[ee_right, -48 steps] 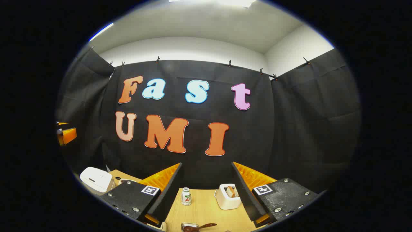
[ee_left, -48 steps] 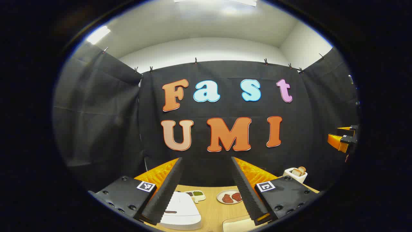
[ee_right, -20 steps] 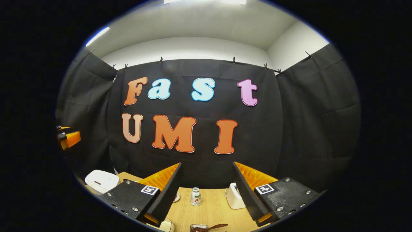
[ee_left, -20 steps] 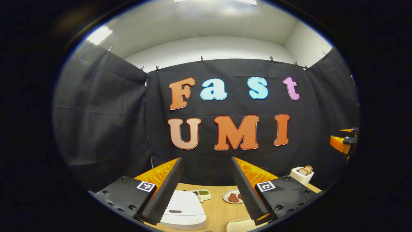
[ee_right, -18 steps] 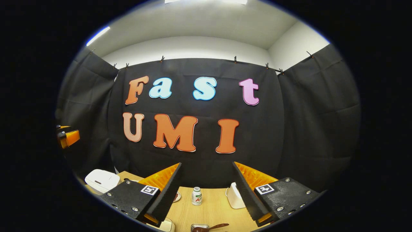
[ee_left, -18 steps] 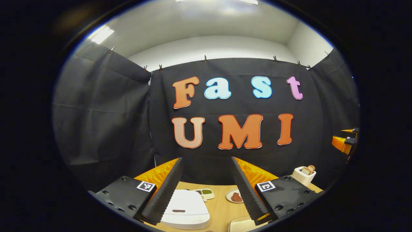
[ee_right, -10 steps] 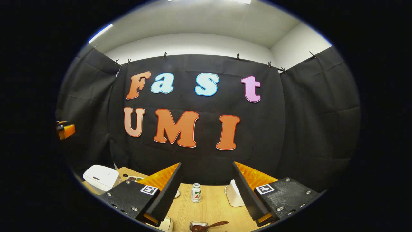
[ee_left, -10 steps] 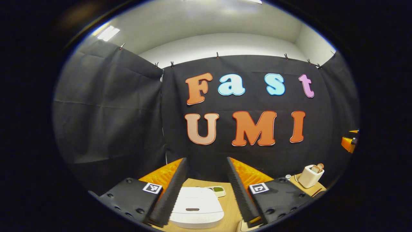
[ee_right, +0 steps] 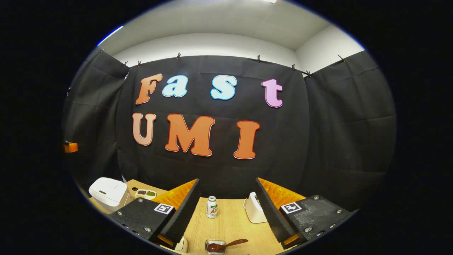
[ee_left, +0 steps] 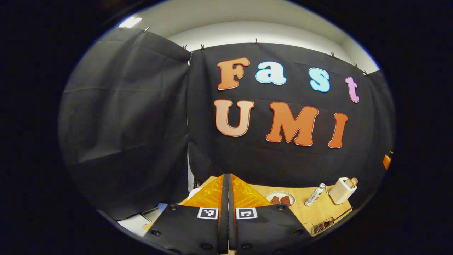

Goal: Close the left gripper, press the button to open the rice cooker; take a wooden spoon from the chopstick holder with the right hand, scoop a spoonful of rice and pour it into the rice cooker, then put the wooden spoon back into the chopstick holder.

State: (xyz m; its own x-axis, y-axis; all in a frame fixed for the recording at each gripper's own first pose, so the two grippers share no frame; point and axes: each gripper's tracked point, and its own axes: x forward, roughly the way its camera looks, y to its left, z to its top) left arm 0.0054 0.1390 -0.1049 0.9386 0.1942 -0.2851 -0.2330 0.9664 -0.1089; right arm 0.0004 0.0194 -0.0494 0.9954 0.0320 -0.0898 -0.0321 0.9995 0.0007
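In the left gripper view, found the black-and-orange left gripper (ee_left: 227, 178) closed right up, its two fingers pressed flat against each other with nothing between them. Saw it raised above the far-left corner of the light wooden table (ee_left: 300, 212), pointing at the black cloth wall. To the right of the fingers, noted a round white plate of reddish-brown meat pieces (ee_left: 280, 198), then a small white bottle (ee_left: 314, 194) leaning over, then a white toaster with bread in its slots (ee_left: 342, 190). Nearer than those, at the right edge, made out the small shiny chopstick holder (ee_left: 322, 225) with the brown wooden spoon (ee_left: 340, 214) sticking out of it to the right.

In the right gripper view, spotted the white rounded rice cooker (ee_right: 108, 191) at the far left of the table, lid down, well apart from both grippers. Just to its right, saw a white sectioned dish of dark and green condiments (ee_right: 145, 193). Found the right gripper (ee_right: 227, 184) wide open and holding nothing, hovering above the table. Between its fingers, noted the white bottle upright at the far side and the chopstick holder at the near edge, with the wooden spoon lying in it, handle to the right, untouched. Saw the toaster partly behind the right finger.
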